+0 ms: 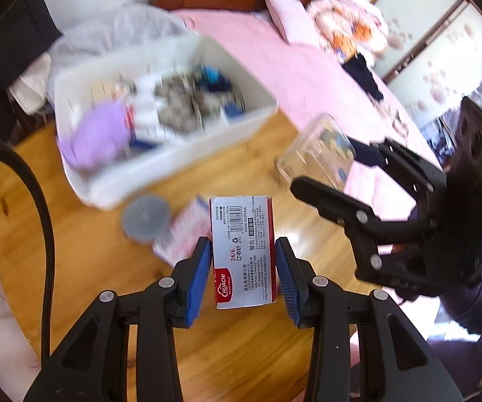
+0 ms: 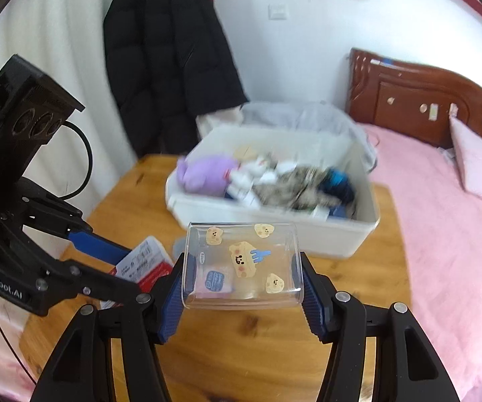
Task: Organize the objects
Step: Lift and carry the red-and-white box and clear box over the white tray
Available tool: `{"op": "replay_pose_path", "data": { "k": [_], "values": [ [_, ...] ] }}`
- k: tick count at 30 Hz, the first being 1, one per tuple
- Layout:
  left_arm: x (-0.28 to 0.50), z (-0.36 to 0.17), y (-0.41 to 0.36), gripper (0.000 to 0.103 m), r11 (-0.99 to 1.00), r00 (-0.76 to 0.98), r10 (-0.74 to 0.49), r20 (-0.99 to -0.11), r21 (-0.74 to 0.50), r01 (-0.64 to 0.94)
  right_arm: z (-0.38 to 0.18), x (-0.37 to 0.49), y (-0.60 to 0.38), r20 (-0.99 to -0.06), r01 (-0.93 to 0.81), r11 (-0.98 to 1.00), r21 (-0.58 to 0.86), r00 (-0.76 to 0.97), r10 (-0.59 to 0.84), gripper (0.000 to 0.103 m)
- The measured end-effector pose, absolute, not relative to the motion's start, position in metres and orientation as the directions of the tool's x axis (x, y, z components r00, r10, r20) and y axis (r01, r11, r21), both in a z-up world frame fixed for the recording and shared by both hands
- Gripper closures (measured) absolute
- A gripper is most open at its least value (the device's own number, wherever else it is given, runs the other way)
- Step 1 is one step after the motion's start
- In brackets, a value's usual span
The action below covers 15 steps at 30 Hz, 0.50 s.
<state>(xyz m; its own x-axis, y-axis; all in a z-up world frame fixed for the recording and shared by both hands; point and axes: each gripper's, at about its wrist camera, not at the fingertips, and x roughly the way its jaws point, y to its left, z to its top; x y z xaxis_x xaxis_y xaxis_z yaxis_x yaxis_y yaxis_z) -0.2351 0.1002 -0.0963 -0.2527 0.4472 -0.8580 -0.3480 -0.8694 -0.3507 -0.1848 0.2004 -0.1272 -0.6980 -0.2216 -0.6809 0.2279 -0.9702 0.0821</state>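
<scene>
My left gripper (image 1: 243,254) is shut on a red-and-white staples box (image 1: 243,251), held above the wooden table (image 1: 83,234). In the right wrist view the left gripper (image 2: 124,261) shows at the left with the staples box (image 2: 144,263). My right gripper (image 2: 242,274) is shut on a clear plastic box (image 2: 241,261) with cheese stickers, held above the table (image 2: 130,194). In the left wrist view the right gripper (image 1: 308,171) holds the clear box (image 1: 318,150) at the right. A white bin (image 1: 160,167) full of items stands behind; it also shows in the right wrist view (image 2: 274,227).
A grey round lid (image 1: 145,216) and a pink-white packet (image 1: 187,231) lie on the table in front of the bin. A purple plush (image 2: 207,174) lies in the bin. A pink bed (image 2: 448,227) borders the table on the right. A black coat (image 2: 167,53) hangs behind.
</scene>
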Motion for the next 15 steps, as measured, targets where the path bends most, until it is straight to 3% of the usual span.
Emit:
{"op": "replay_pose_path", "data": {
  "k": [15],
  "values": [
    [-0.334,-0.003,0.089,0.060,-0.922,-0.472,0.362,-0.804,-0.234,-0.309,-0.007,-0.270,0.252,-0.557,0.094,-0.983,0.157,-0.814,-0.167,0.042]
  ]
}}
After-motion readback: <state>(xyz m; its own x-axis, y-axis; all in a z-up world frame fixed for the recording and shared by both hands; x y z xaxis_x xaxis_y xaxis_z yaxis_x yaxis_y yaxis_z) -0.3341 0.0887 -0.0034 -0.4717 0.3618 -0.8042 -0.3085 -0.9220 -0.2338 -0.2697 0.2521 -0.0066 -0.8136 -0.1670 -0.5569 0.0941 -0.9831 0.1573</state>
